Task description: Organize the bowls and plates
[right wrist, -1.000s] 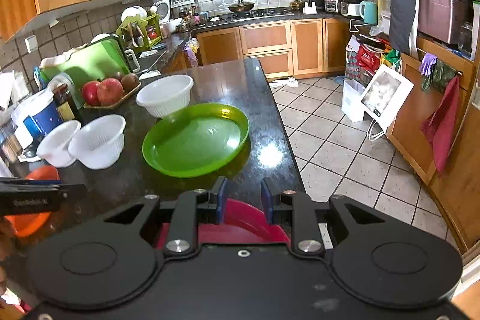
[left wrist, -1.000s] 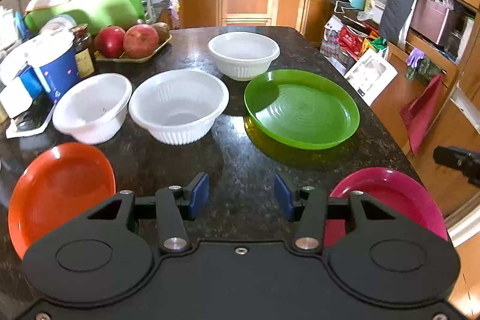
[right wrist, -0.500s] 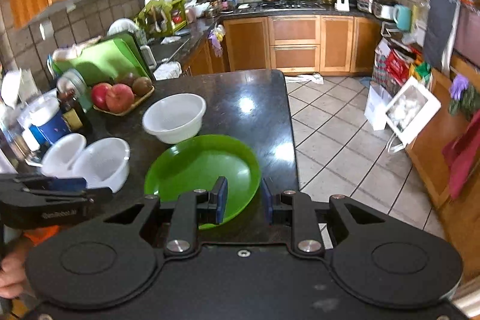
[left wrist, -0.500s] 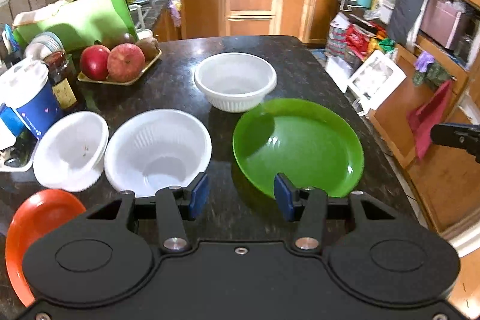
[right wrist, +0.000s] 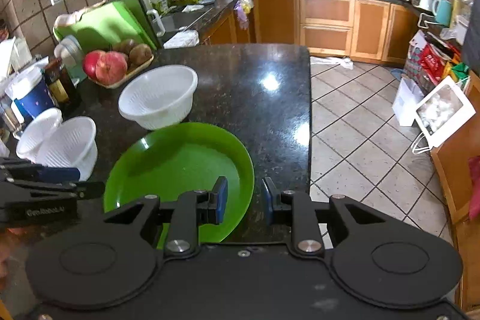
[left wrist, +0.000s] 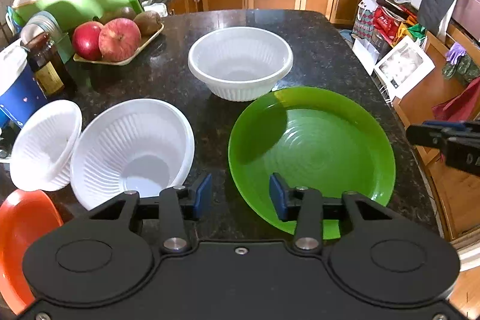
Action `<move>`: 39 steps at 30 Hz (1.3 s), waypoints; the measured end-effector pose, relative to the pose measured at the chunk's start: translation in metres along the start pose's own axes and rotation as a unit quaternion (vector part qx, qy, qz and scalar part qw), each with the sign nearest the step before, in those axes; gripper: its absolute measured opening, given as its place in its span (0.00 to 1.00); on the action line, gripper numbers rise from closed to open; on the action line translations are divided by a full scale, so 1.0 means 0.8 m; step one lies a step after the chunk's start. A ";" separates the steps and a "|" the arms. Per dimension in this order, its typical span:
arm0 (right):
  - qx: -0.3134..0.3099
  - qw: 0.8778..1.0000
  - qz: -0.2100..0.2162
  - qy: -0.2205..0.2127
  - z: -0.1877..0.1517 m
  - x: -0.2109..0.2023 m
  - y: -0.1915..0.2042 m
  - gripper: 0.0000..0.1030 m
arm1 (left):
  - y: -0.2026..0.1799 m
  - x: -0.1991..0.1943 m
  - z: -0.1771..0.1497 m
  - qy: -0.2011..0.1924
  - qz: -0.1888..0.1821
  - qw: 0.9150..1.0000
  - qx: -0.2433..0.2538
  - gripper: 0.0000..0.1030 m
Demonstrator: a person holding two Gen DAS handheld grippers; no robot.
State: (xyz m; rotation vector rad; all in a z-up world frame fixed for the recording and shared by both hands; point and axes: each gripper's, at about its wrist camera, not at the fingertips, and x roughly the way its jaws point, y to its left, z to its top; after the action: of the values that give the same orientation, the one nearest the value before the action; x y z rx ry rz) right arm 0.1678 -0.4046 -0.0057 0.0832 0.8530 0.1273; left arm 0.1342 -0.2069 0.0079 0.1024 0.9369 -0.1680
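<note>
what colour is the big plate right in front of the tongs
Bright green, with faint concentric rings in its middle; the plate shows best in the left wrist view.

A bare strip of dark speckled stone surface (left wrist: 219,122) runs between the ribbed white plastic bowls (left wrist: 132,149) and the round green plastic plate (left wrist: 312,146); a third white bowl (left wrist: 240,62) blocks its far end.

On the counter (left wrist: 168,80) before me, a plate (left wrist: 312,152) lies at right, a bowl (left wrist: 240,62) just behind it. Two bowls (left wrist: 132,149) sit touching at left, another plate (left wrist: 21,230) nearest me beyond them. A fruit tray (left wrist: 120,56) stands behind those at far left.
</note>
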 end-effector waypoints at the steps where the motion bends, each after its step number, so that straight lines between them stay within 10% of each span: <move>1: 0.000 1.000 0.006 0.003 0.000 0.004 -0.004 0.26 | 0.000 0.003 0.001 0.003 -0.001 1.000 -0.003 0.49; 32: -0.024 1.000 0.007 0.005 0.001 0.068 -0.016 0.26 | 0.003 0.053 0.012 0.037 -0.010 0.999 -0.011 0.26; 39: -0.029 1.000 -0.003 -0.001 -0.002 0.065 -0.015 0.13 | 0.000 0.052 0.011 0.033 -0.002 0.999 -0.009 0.23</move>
State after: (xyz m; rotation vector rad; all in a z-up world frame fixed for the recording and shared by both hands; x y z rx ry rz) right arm 0.2015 -0.4093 -0.0467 0.0259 0.8467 0.1471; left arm 0.1654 -0.2124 -0.0208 0.0887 1.0049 -0.1609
